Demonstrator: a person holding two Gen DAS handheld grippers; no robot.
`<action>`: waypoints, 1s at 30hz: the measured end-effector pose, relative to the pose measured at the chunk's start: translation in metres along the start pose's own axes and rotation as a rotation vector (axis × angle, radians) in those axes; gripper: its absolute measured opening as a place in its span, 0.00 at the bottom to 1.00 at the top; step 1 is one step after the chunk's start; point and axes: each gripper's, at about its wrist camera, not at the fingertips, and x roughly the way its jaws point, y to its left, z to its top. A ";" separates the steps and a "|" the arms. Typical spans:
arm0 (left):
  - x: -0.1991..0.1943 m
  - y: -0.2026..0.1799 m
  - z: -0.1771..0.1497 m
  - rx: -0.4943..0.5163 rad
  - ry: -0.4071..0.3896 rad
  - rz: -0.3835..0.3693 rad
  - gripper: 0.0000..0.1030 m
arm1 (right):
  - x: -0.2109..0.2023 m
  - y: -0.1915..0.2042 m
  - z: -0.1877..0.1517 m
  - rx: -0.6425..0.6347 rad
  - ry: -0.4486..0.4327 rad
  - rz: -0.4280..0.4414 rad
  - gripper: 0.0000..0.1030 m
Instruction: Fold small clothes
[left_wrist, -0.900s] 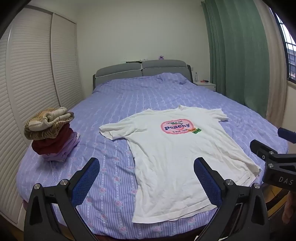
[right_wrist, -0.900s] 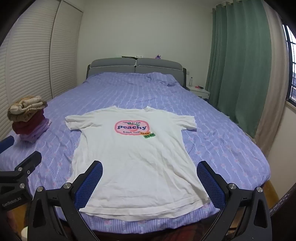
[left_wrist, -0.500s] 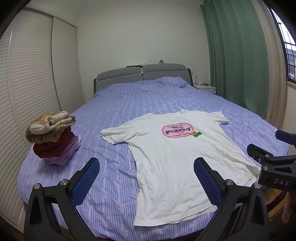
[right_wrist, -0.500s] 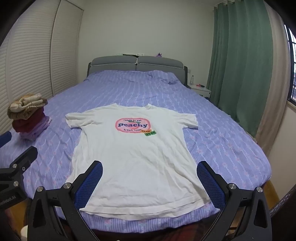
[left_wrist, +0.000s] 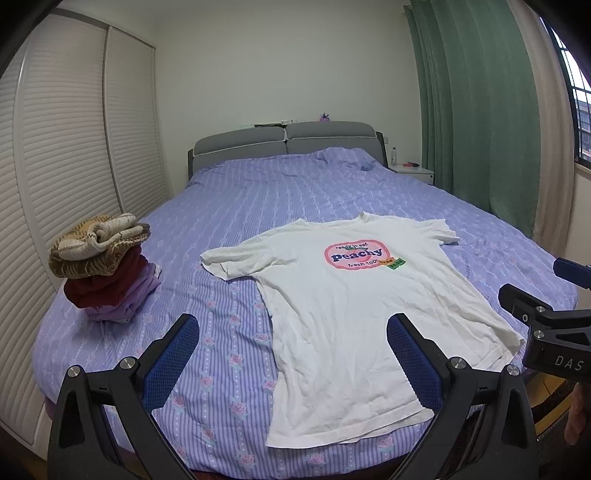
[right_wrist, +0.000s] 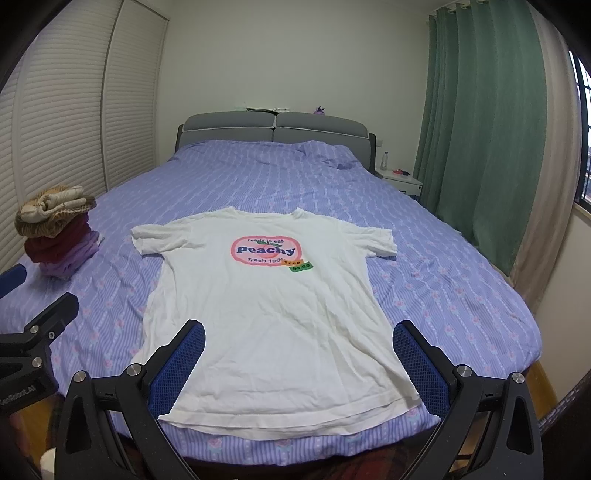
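A white T-shirt with a pink "Peachy" print lies flat, face up, on the purple striped bed, hem toward me and collar toward the headboard. My left gripper hovers open above the near left part of the shirt, nothing between its blue pads. My right gripper hangs open over the shirt's hem, also holding nothing. Each gripper shows at the edge of the other's view, the right gripper on the right and the left gripper on the left.
A stack of folded clothes sits at the bed's left edge, near louvred wardrobe doors. Grey headboard at the far end, white nightstand and green curtain on the right. The bed's near edge lies just below the grippers.
Both views have tilted up slightly, so the shirt and bed sit lower in frame. The shirt has not moved and both grippers stay open.
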 end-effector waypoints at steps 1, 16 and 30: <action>0.000 0.000 0.000 0.001 -0.001 0.000 1.00 | 0.000 0.000 0.000 0.000 0.000 -0.001 1.00; 0.005 0.002 -0.002 -0.014 0.003 -0.002 1.00 | 0.002 0.001 -0.002 -0.004 0.004 0.002 1.00; 0.005 0.005 -0.002 -0.018 0.002 -0.004 1.00 | 0.004 0.006 -0.001 -0.020 0.006 0.011 1.00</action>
